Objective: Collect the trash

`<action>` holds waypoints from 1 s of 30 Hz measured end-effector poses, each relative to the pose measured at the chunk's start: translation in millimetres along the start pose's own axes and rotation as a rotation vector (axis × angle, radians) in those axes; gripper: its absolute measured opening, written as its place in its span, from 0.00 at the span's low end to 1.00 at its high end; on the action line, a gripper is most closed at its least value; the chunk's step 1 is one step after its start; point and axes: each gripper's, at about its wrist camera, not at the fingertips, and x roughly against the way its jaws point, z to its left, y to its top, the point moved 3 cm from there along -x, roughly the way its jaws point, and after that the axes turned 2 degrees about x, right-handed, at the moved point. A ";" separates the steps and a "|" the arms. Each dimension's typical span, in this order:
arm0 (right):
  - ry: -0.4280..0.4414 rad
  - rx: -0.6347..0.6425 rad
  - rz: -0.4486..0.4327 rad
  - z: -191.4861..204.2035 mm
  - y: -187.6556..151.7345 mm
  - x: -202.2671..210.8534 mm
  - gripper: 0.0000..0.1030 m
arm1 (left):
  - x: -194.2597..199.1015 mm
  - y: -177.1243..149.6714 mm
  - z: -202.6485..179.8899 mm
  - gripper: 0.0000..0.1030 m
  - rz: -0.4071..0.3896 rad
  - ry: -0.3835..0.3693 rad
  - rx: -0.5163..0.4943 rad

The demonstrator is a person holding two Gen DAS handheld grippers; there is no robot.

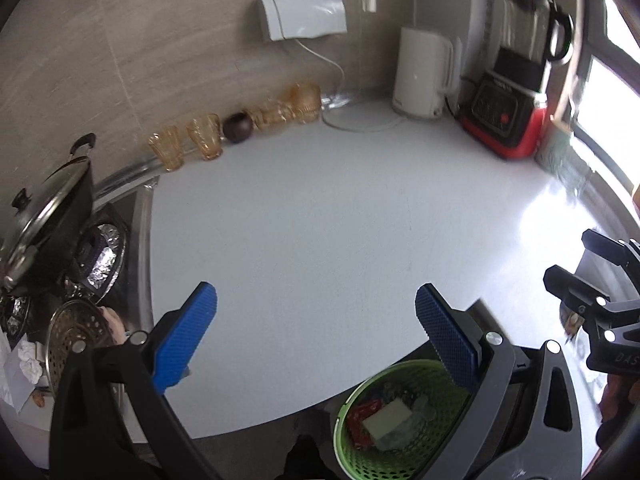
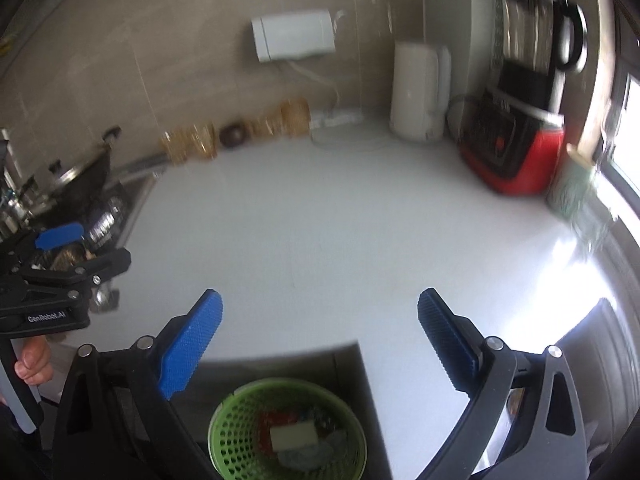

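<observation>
A green perforated trash basket [image 1: 352, 444] stands on the floor below the white counter's front edge; it also shows in the right wrist view [image 2: 228, 440]. Inside lie a red wrapper [image 1: 362, 414], a pale rectangular piece [image 1: 386, 420] and other scraps. My left gripper [image 1: 316, 340] is open and empty, held above the counter edge, its right finger over the basket rim. My right gripper [image 2: 320, 344] is open and empty, above the basket. Each gripper shows in the other's view, the right one [image 1: 600, 304] and the left one [image 2: 60, 264].
The white counter [image 1: 320, 208] holds amber glasses [image 1: 204, 142], a dark round bowl [image 1: 238, 127], a white kettle [image 1: 420, 72] and a red-based blender [image 1: 508, 112] along the back. A stove with a lidded black pot [image 1: 48, 220] and a strainer [image 1: 76, 332] sits at left.
</observation>
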 end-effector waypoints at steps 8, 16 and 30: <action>0.023 0.030 -0.175 5.2 50.9 48.4 0.98 | 44.6 32.9 -0.9 0.93 -0.114 0.066 0.031; -0.015 0.057 -0.331 -1.5 94.8 100.7 0.98 | 90.5 70.8 -3.7 0.92 -0.244 0.145 0.070; 0.014 0.017 -0.320 5.0 88.2 103.7 0.98 | 93.3 59.1 5.1 0.93 -0.215 0.183 0.155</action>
